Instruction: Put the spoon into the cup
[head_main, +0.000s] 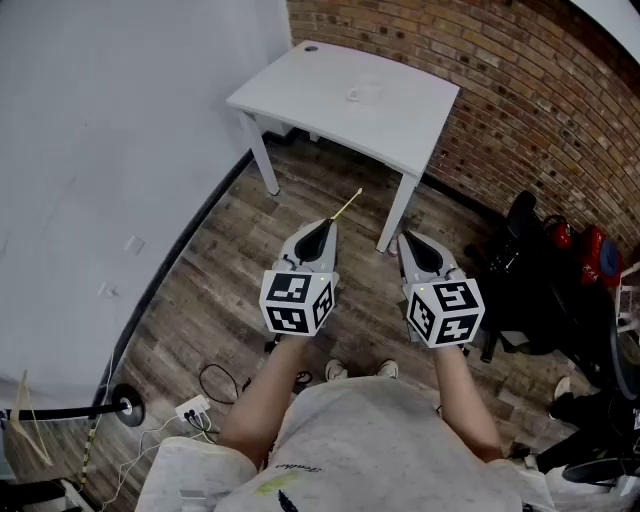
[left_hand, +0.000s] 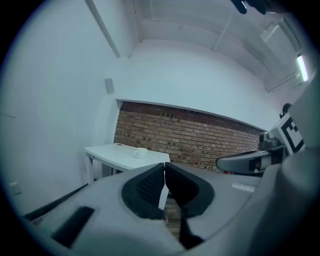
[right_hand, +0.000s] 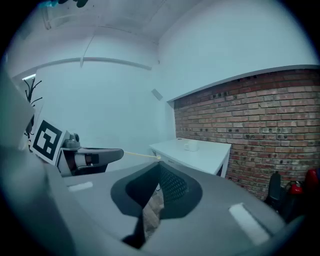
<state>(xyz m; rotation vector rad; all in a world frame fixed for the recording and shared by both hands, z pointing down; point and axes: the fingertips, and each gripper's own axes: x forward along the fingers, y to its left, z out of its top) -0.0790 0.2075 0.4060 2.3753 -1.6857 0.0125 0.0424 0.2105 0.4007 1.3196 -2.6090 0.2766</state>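
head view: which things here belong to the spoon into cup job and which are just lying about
Job:
- thin pale yellow spoon, held in the left gripper, jaws shut on it
- white cup on the white square table

Lying about:
- right gripper, jaws shut, empty
- white power strip on the floor
- black gear by the brick wall

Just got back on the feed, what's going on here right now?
A person stands on the wood floor, back from the white table, with tongs in each hand. The left tongs are shut on the thin spoon, which pokes out ahead toward the table. The right tongs are shut with nothing in them. The cup sits on the table top, and the spoon is not yet in it.
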